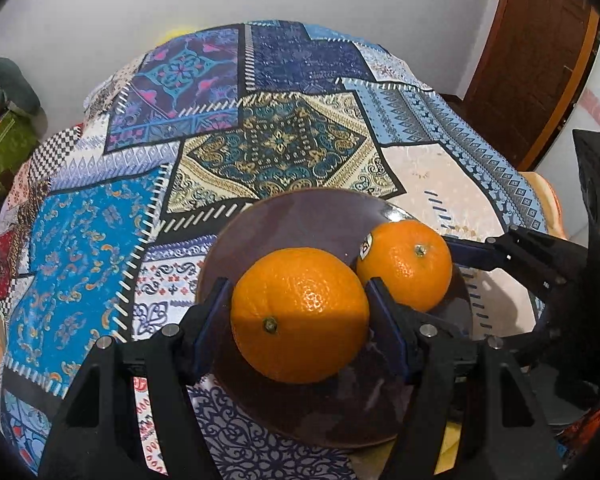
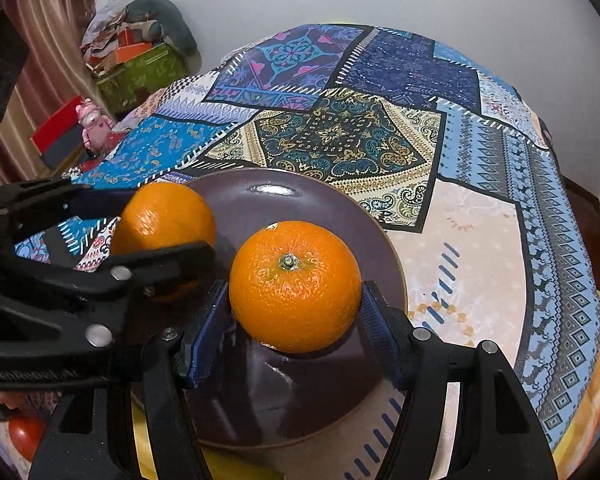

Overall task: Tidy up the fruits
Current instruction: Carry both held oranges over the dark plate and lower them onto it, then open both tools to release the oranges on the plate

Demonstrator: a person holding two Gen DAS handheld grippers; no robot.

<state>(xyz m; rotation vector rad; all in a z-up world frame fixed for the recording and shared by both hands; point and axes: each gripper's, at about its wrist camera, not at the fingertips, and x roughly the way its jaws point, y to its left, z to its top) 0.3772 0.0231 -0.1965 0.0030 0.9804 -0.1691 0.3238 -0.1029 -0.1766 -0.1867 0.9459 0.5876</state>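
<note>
Claws [image 1: 300, 312] [image 2: 296, 312] around oranges [image 1: 300, 314] [image 2: 295, 285]

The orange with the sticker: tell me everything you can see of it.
The stickered orange is round, bright orange, with dimpled glossy peel and a small green-grey stem button facing up. A small label, partly visible, sits on its side toward the other orange. It is held between the blue pads of the right tongs over the dark purple plate; whether it rests on the plate is unclear. It sits close beside the other orange.
</note>
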